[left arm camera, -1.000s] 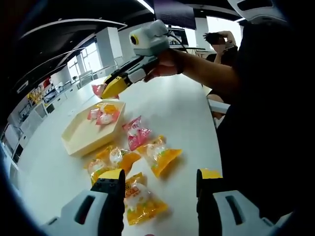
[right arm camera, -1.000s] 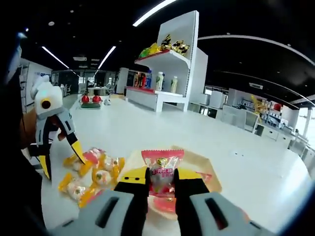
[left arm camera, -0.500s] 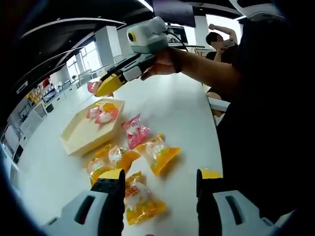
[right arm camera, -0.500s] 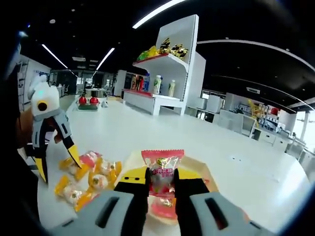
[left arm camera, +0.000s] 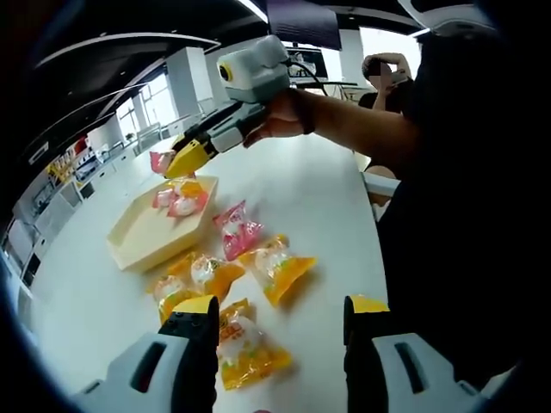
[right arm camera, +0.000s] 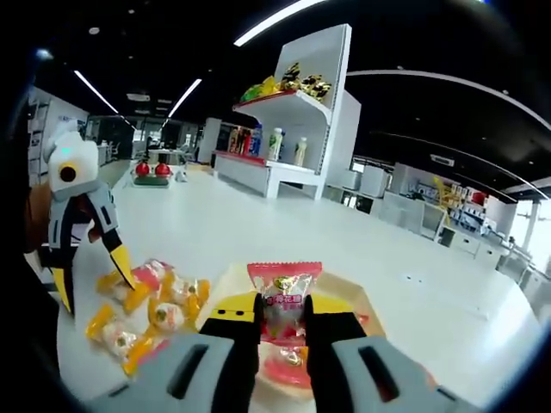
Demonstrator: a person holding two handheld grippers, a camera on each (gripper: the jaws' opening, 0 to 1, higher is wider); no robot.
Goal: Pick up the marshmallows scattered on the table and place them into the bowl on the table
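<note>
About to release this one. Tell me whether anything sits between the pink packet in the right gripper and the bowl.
Nothing visible does. The right gripper holds the pink marshmallow packet directly over the cream bowl, with open air below it. Two packets already lie in the bowl, leaving bare floor beside them.

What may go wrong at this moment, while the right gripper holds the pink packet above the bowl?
1. The right gripper pinches the pink marshmallow packet near the rim of the cream hexagonal bowl; released here, it might land on the white table.
2. The bowl looks shallow, so a dropped packet may bounce out.
3. The open left gripper hovers above the yellow marshmallow packets and might push them when lowered.
</note>
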